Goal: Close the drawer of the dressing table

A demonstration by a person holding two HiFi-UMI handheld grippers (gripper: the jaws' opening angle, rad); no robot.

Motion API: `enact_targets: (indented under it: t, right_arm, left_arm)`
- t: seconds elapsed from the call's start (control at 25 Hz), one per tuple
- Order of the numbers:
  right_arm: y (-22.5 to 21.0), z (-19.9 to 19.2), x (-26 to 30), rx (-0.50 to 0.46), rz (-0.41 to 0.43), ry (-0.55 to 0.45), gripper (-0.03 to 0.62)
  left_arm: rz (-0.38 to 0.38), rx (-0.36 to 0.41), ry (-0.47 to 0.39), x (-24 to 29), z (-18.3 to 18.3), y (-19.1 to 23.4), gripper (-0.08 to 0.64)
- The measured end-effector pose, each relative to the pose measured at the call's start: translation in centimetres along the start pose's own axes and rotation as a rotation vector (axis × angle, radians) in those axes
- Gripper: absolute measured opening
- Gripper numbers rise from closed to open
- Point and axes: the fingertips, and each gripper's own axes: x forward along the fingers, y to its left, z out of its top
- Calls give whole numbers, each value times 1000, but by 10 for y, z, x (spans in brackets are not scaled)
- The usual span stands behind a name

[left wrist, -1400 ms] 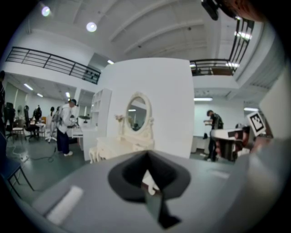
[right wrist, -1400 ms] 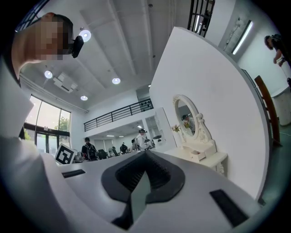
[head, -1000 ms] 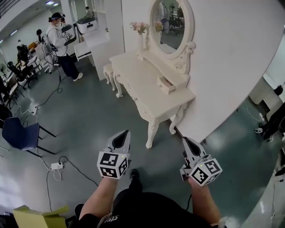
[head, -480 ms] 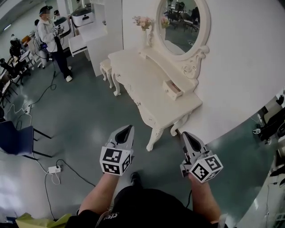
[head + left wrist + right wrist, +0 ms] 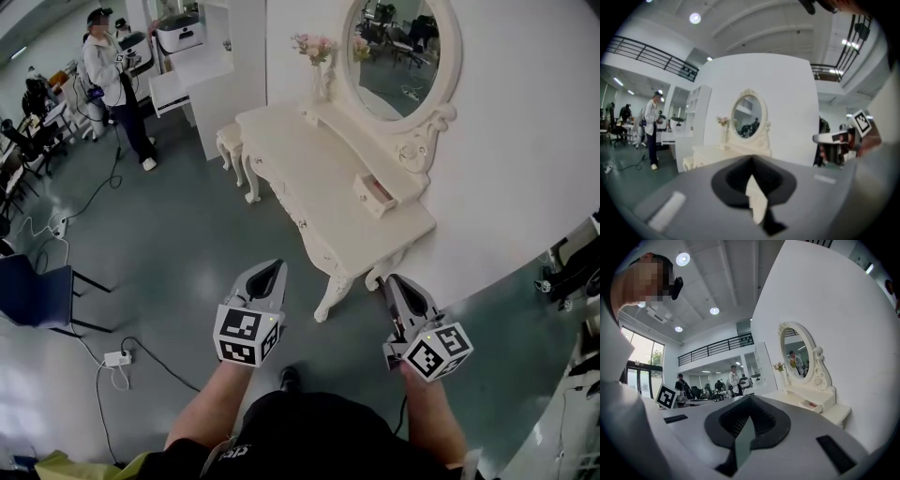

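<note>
The drawer [image 5: 378, 194] probably slides lightly: push its front face. Left hand-held gripper [image 5: 270, 269] and right hand-held gripper [image 5: 393, 281] are closed and empty.

Ahead of my right claw [image 5: 393, 281], contents of the drawer [image 5: 377, 195] too small to tell, far left of my left claw [image 5: 272, 268], chair [image 5: 36, 289] cut off

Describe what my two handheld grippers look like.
The left gripper and right gripper match: light grey bodies tapering to pointed fingers, with a black recess between them. Each carries a white cube with black square markers. The forearms are unsleeved, below a black top.
</note>
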Motion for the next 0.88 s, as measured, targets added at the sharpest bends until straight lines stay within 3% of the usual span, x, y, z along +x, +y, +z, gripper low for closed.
enact_targets:
  t: [0.88]
  right_arm:
    - [-20, -12, 28, 40, -44, 16, -6]
  left_arm:
    - [-43, -16, 37, 32, -9, 20, 8]
